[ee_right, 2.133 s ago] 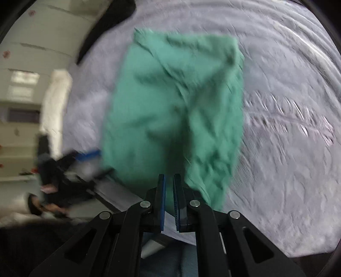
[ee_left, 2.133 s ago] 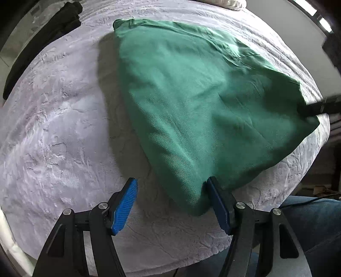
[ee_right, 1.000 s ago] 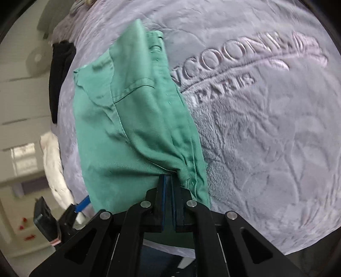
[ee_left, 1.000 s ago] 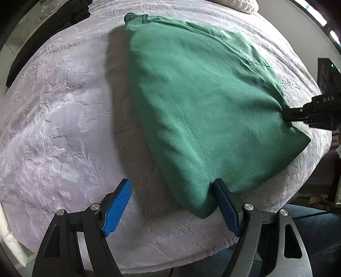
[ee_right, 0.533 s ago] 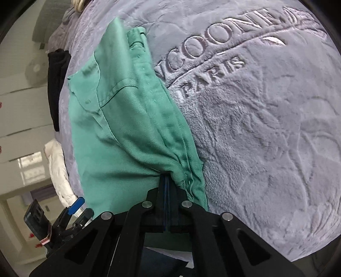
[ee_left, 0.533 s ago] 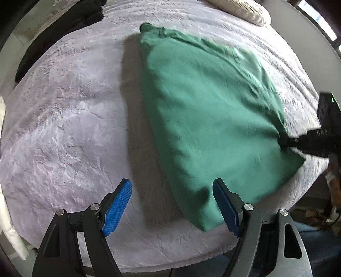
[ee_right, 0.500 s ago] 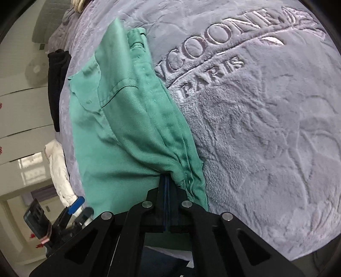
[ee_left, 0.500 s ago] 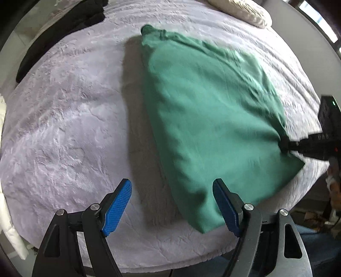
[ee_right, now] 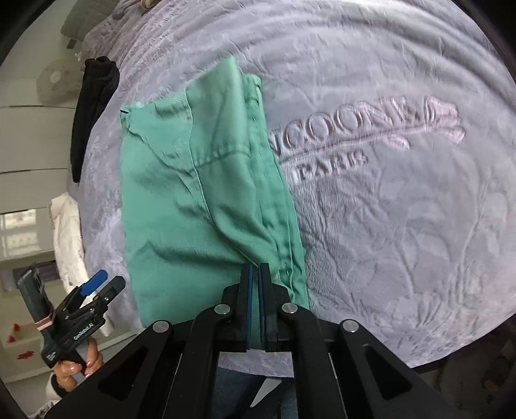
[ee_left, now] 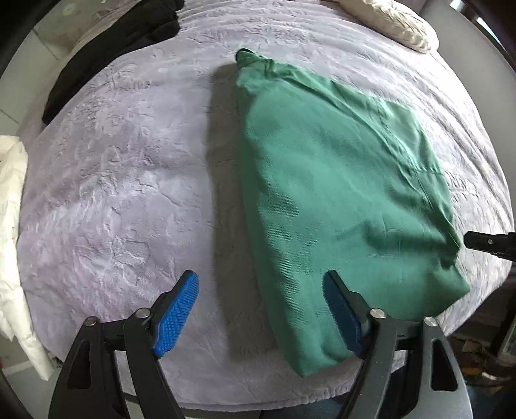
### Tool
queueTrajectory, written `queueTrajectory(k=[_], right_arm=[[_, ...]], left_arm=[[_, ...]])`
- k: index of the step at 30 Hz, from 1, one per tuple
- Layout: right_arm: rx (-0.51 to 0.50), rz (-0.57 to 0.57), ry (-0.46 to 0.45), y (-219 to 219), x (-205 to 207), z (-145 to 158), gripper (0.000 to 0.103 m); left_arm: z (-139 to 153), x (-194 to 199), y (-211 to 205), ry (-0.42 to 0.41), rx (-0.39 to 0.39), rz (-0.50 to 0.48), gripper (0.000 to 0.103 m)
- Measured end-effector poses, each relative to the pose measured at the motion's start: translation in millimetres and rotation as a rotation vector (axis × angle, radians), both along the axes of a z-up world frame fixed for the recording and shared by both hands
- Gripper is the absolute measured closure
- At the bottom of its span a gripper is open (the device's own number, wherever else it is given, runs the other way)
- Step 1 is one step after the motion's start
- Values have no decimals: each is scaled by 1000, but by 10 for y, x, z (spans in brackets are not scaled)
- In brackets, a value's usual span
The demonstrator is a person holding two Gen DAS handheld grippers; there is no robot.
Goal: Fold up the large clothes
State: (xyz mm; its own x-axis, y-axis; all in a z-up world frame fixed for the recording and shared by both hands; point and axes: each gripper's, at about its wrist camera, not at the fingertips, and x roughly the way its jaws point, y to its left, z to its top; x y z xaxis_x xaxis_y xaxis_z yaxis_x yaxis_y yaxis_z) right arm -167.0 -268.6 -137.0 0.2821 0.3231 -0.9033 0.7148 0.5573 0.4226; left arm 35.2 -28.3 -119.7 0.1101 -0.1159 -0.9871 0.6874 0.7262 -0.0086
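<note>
A green garment (ee_left: 338, 193) lies folded flat on the lilac plush blanket (ee_left: 129, 193). My left gripper (ee_left: 261, 309) is open and empty, held above the blanket at the garment's near left corner. My right gripper (ee_right: 254, 274) has its jaws almost together at the garment's near edge (ee_right: 206, 206); I cannot tell whether cloth is still between them. In the left wrist view its black tip (ee_left: 490, 241) sits just off the garment's right edge. The left gripper also shows in the right wrist view (ee_right: 93, 287), off the bed's side.
A black garment (ee_left: 106, 51) lies at the far left edge of the bed, a white pillow (ee_left: 393, 22) at the far right. White bedding (ee_left: 13, 225) hangs at the left. Embossed lettering (ee_right: 364, 129) marks the blanket right of the garment.
The left gripper has drawn back from the garment's corner and stays open. The right gripper has lowered the garment's edge flat onto the blanket and eased back; the cloth no longer bunches at its tip.
</note>
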Motion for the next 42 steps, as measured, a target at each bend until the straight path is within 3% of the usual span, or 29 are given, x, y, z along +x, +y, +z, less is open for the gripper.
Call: queueTrajectory(k=[1,2,3,4,5,14,20,21,22,30,42], right_arm=[[-20,11,10,4,52,41,94],[-36,20,16,10,79,62,88],[-59,33,24,24,123,101,64],[-77,42,29,42,165,126,32],[-94,51,33,50,194,157,23],[-242,134,80,180,499,423,18],[-357,158,97,269,607,593,14],[-365,158,100,273,620,616,12],[-372,156,105,271,634,635,0],[-411,140,120,299,677,687,0],[-438,156,137,345,716,712,0]], left_arm=[[16,11,-9,-16,3,8,0],[36,19,-11,-33,-1,12,0],[55,25,-22,-39,-4,14,0],[69,35,-34,-39,-5,17,0],[77,46,-40,-38,-5,22,0],[207,92,-155,-66,30,31,0],[335,107,-227,-74,0,41,0],[354,107,-241,-78,-4,42,0],[374,105,-258,-88,-5,42,0],[478,104,-327,-148,10,63,0],[491,35,-378,-123,17,44,0]])
